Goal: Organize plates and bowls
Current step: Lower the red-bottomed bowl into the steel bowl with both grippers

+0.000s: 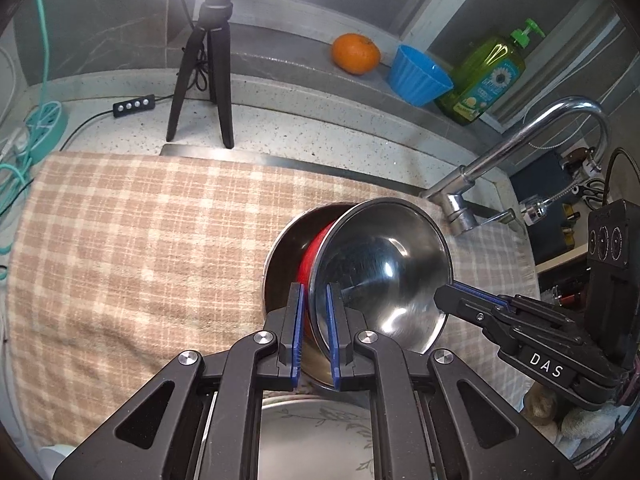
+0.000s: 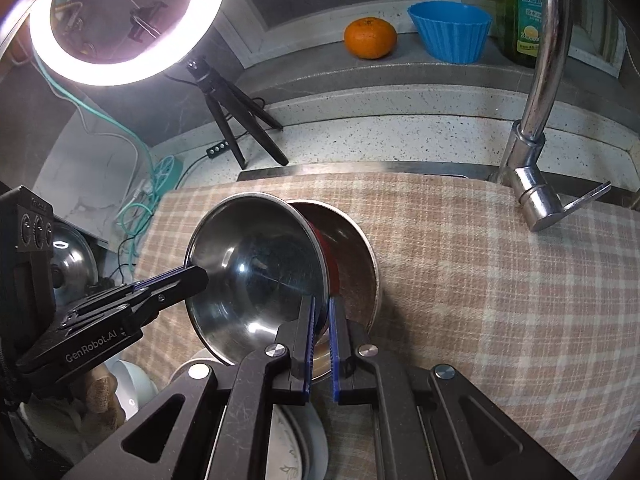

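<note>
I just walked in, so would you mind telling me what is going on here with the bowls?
A person is holding a steel bowl with both handheld grippers. The left gripper and the right gripper are each shut on its rim, on opposite sides. It is tilted above the checked cloth, with a red bowl and another steel bowl nested behind it.

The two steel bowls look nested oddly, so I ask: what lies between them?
A red bowl, wedged between the tilted steel bowl and the other steel bowl; both wrist views show it.
</note>
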Available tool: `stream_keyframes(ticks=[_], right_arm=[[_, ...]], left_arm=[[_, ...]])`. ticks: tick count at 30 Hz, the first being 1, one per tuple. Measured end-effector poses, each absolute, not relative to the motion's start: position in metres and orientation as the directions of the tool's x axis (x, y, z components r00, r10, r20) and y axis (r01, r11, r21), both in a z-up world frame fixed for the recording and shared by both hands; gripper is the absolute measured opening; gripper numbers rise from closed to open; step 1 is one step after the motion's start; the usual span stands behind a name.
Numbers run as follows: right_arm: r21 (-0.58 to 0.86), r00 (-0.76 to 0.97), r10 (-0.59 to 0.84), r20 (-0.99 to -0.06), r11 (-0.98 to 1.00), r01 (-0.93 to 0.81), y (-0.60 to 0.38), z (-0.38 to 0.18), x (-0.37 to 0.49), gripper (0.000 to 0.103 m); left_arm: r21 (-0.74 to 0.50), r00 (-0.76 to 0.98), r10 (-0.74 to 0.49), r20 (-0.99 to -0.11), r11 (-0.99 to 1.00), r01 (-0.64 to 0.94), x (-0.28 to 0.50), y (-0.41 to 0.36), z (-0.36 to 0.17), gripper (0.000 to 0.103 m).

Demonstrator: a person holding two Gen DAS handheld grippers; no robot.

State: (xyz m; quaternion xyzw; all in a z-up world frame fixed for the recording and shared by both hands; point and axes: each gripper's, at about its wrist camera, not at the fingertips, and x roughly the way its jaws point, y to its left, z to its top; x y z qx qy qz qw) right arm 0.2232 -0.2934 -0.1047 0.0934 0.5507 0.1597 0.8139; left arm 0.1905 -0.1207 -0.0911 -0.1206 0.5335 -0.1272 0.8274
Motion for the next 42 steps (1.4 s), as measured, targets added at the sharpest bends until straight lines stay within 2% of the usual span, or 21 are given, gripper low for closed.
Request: stream_keyframes(ticks=[14, 42], right_arm=[[0.290, 0.302, 0.326, -0.896, 0.944, -0.159, -0.293, -0.131, 0.234, 0.006], [0.279, 0.307, 0.316, -0.898, 0.947, -0.158, -0.293, -0.127, 0.236, 0.009]], left_arm=[[-0.290, 0.349, -0.299, -0.888, 0.954, 0.080, 0.201, -0.128, -0.110, 0.009], [-0.273, 0.333, -0.283, -0.899, 0.959, 0.077, 0.206, -0.133, -0.117, 0.010]])
